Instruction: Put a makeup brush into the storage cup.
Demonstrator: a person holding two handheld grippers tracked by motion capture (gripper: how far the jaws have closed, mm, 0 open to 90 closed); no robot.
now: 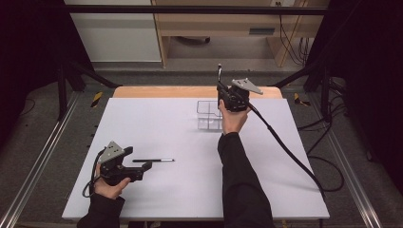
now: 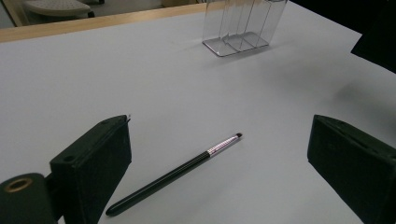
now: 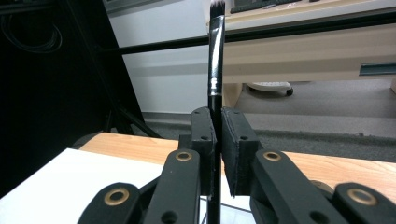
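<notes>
Wooden table [image 1: 190, 91] under a white sheet [image 1: 180, 156] covering nearly all of it, bare wood showing along the far edge; on the sheet, a thin black brush [image 1: 153, 161] lying flat near the left front, bristle tip pointing right; farther back, right of centre, a clear plastic compartment holder [image 1: 208, 115] standing upright.

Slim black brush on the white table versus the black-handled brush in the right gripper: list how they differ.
The slim black brush lies flat on the white table; the black-handled brush stands upright, bristles up. The slim one lies free between the open left gripper jaws; the other is clamped in the right gripper. Both have dark handles and metal ferrules.
</notes>
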